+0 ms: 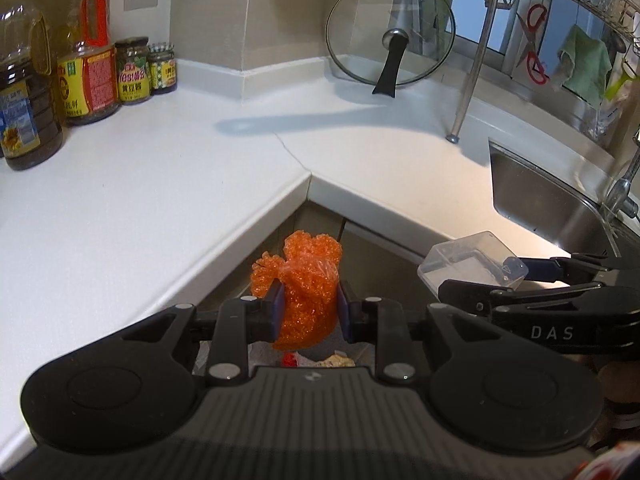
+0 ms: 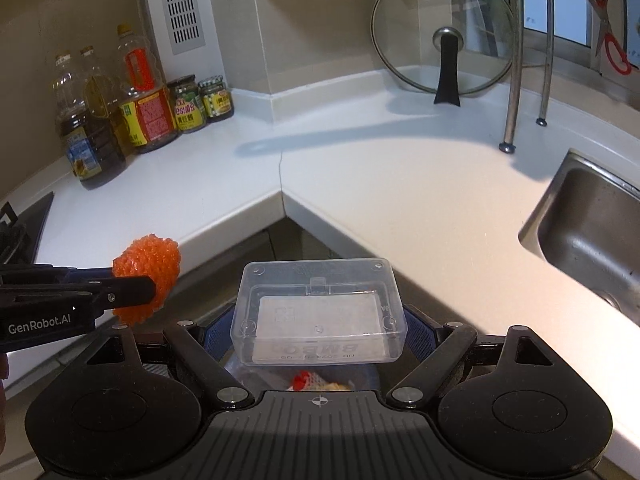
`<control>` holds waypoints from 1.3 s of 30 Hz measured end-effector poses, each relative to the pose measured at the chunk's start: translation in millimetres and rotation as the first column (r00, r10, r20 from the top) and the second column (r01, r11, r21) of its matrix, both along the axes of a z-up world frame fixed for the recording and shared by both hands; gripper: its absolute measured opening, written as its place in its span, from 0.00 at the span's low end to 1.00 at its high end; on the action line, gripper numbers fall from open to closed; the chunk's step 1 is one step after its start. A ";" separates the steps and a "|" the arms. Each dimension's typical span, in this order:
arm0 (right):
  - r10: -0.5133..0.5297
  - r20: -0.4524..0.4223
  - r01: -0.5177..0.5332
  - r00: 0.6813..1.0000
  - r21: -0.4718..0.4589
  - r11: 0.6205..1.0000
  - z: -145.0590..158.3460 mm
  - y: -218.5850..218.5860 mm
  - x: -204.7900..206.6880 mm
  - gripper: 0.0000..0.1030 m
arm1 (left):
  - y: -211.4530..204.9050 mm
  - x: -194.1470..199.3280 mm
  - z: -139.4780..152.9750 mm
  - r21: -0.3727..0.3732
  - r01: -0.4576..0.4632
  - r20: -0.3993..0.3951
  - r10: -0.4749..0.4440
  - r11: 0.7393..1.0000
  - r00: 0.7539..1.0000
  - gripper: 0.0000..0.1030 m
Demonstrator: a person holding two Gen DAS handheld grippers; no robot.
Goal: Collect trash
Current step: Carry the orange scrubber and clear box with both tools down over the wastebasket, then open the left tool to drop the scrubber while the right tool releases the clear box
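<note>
My left gripper [image 1: 310,306] is shut on a crumpled orange plastic mesh [image 1: 306,280], held in front of the inner corner of the white counter [image 1: 160,184]; the mesh also shows in the right wrist view [image 2: 148,276]. My right gripper [image 2: 318,330] is shut on a clear plastic box [image 2: 318,312], which also shows in the left wrist view [image 1: 470,262]. Both are held off the counter edge, above a bin holding other trash [image 2: 316,382] that is mostly hidden by the grippers.
Oil bottles and jars [image 2: 140,112] stand at the back left. A glass pot lid [image 2: 444,32] leans on the back wall. A steel sink [image 2: 592,220] lies at right, with rack legs [image 2: 514,80] beside it. A stove edge [image 2: 24,220] is at far left.
</note>
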State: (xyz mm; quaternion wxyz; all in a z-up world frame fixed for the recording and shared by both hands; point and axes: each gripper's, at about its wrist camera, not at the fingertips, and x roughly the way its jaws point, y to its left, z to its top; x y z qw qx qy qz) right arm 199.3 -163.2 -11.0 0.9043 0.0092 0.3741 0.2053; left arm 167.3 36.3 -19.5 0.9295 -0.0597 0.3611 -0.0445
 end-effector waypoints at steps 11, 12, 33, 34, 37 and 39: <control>0.077 -0.046 -0.078 0.996 -0.021 0.997 -21.0 -15.8 5.2 0.82 | -14.9 -1.9 -25.3 -0.007 -0.065 -0.089 0.064 0.998 0.994 0.23; 0.081 -0.051 -0.082 0.995 -0.022 0.996 -23.6 -17.5 5.8 0.82 | -16.0 -1.5 -29.0 -0.012 -0.071 -0.098 0.069 0.997 0.993 0.23; 0.126 -0.147 -0.138 0.981 -0.071 0.988 -105.8 -12.8 17.6 0.82 | -13.7 20.1 -130.5 -0.024 -0.132 -0.285 0.120 0.991 0.951 0.23; 0.127 -0.149 -0.139 0.981 -0.074 0.988 -108.7 -11.9 18.2 0.82 | -12.9 21.1 -133.3 -0.022 -0.132 -0.289 0.120 0.991 0.950 0.23; 0.128 -0.158 -0.142 0.979 -0.078 0.987 -117.3 -9.1 20.9 0.82 | -9.9 23.9 -140.9 -0.020 -0.135 -0.299 0.123 0.991 0.946 0.23; 0.130 -0.165 -0.145 0.978 -0.082 0.986 -121.9 -6.2 23.3 0.82 | -8.7 28.1 -146.8 -0.020 -0.140 -0.306 0.128 0.990 0.943 0.23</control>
